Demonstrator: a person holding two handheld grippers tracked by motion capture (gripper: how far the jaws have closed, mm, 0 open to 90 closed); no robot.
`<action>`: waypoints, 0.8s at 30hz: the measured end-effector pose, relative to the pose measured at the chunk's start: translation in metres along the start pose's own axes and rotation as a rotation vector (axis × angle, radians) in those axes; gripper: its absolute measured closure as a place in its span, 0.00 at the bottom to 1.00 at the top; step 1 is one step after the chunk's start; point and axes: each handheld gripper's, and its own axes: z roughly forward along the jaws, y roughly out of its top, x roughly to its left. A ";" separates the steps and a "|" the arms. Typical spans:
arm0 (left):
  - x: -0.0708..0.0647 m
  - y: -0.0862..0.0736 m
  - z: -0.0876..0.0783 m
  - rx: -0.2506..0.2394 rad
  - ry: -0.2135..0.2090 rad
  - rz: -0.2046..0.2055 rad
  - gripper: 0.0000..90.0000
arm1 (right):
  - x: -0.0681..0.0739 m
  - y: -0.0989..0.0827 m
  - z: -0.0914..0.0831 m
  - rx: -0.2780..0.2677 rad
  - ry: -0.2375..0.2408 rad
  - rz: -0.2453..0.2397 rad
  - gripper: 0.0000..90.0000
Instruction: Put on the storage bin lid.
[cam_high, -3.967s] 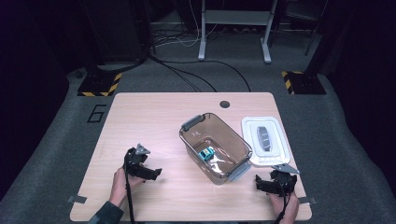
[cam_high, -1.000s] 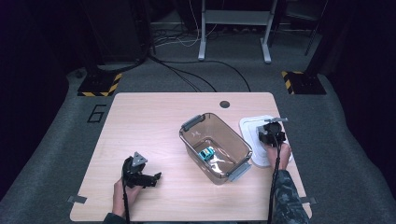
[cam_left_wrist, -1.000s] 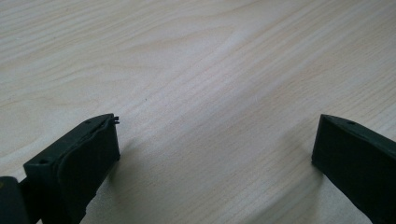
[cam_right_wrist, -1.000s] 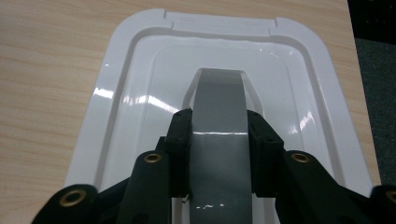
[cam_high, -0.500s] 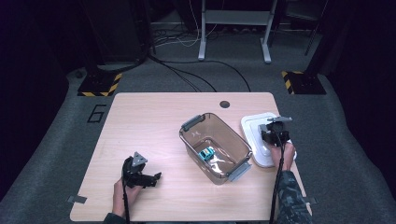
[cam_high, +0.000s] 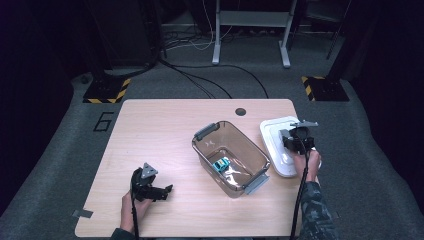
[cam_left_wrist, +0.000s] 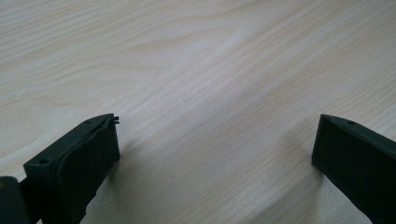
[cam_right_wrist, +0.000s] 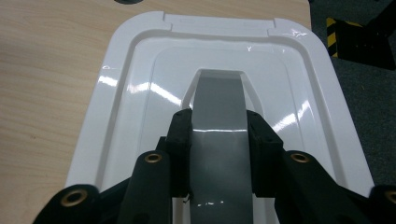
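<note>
The right gripper (cam_right_wrist: 218, 140) pinches the grey handle (cam_right_wrist: 218, 100) of the white lid (cam_high: 280, 145), which lies just right of the clear box (cam_high: 231, 157). The left gripper (cam_high: 159, 190) rests far left of the box, its jaws wide apart and holding nothing.

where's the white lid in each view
high view: the white lid lies at the table's right edge, right of the clear box, under the right claw.
left gripper view: not in it.
right gripper view: centre, its grey handle between the jaws.
shared landmark: the wooden table.
</note>
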 end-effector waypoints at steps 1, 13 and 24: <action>0.000 0.000 0.000 0.000 0.000 0.000 0.00 | 0.000 0.001 -0.001 0.003 -0.003 0.002 0.74; 0.000 0.000 0.000 0.001 0.000 0.001 0.00 | -0.004 0.010 -0.015 -0.023 -0.001 -0.013 0.74; 0.000 0.000 0.000 0.000 0.000 0.001 0.00 | -0.007 0.021 -0.034 -0.043 -0.007 -0.033 0.74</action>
